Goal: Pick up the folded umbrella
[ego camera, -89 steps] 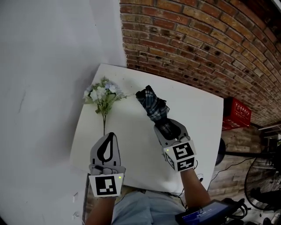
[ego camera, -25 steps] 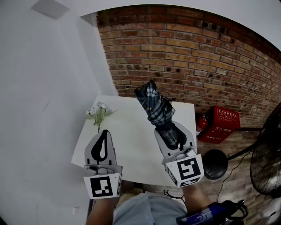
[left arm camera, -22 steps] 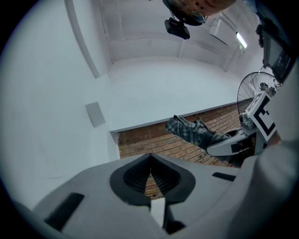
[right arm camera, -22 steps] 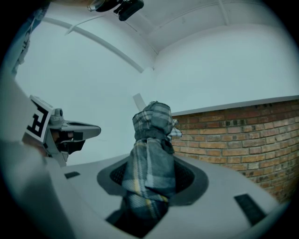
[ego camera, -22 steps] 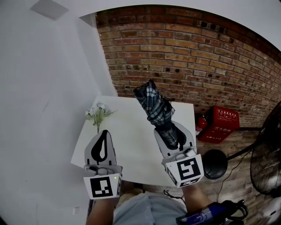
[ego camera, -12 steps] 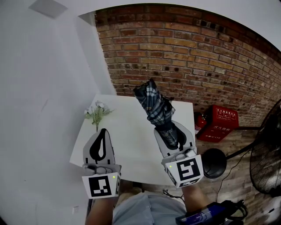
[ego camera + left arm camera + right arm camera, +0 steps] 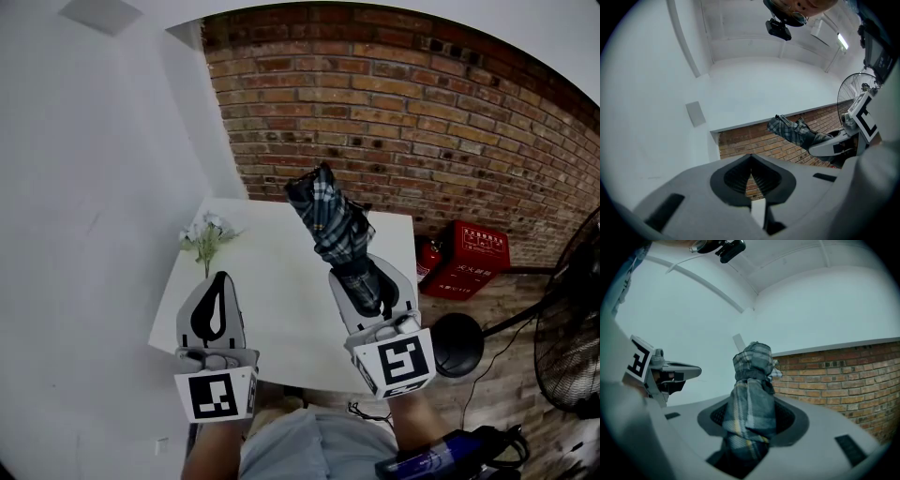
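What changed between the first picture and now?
The right hand-held gripper, shut on the umbrella, has lifted it off the table and holds it angled upward. In the last second nothing moved. The flowers lie on the table as before, and the left hand-held gripper stays shut and empty.

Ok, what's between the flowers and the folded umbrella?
Nothing: in the head view only bare white tabletop shows between the flowers and the folded umbrella.

Cloth umbrella (image 7: pixel 328 220), rough brick wall (image 7: pixel 422 122)
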`<state>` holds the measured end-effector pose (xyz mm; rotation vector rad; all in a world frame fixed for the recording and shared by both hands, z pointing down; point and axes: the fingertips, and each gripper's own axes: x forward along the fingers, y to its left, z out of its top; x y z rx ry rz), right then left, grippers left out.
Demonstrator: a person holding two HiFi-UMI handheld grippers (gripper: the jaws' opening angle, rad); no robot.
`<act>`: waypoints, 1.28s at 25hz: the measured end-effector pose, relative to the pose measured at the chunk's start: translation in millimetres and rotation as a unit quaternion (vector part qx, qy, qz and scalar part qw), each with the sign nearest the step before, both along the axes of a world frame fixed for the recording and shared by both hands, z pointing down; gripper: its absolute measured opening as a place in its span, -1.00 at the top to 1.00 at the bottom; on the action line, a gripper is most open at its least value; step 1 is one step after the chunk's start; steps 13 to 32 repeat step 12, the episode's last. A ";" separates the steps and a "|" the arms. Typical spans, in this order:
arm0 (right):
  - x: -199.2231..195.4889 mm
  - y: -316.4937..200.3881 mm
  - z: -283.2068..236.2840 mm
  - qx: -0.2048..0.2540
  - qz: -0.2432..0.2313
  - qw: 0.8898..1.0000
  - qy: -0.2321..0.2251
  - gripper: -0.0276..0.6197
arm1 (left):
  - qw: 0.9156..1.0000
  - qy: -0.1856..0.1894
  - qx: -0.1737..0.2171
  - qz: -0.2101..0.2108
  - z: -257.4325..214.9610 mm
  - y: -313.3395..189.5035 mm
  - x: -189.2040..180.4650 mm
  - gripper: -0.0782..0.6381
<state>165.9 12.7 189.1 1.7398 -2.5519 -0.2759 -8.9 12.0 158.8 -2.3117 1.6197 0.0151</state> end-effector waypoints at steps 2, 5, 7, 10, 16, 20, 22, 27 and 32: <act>-0.2 -0.2 0.1 0.000 -0.001 1.000 0.001 0.31 | 1.000 -0.002 0.002 0.000 -0.4 -0.2 0.2 0.76; -0.3 -0.1 0.1 0.000 -0.001 1.000 0.001 0.31 | 1.000 -0.002 0.002 0.000 0.0 -0.3 0.3 0.76; -0.2 -0.3 0.5 0.001 -0.001 1.000 0.001 0.31 | 1.000 -0.001 0.002 0.000 0.7 -0.5 0.0 0.76; 0.1 -1.0 0.8 -0.001 0.000 1.000 0.003 0.31 | 1.000 0.009 -0.013 0.001 3.0 -1.0 2.1 0.76; 0.2 -1.4 -0.3 -0.002 0.001 1.000 0.003 0.31 | 1.000 0.013 -0.019 0.002 2.9 -1.3 3.5 0.76; 0.2 -1.4 -0.3 -0.002 0.001 1.000 0.003 0.31 | 1.000 0.013 -0.019 0.002 2.9 -1.3 3.5 0.76; 0.2 -1.4 -0.3 -0.002 0.001 1.000 0.003 0.31 | 1.000 0.013 -0.019 0.002 2.9 -1.3 3.5 0.76; 0.2 -1.4 -0.3 -0.002 0.001 1.000 0.003 0.31 | 1.000 0.013 -0.019 0.002 2.9 -1.3 3.5 0.76; 0.2 -1.4 -0.3 -0.002 0.001 1.000 0.003 0.31 | 1.000 0.013 -0.019 0.002 2.9 -1.3 3.5 0.76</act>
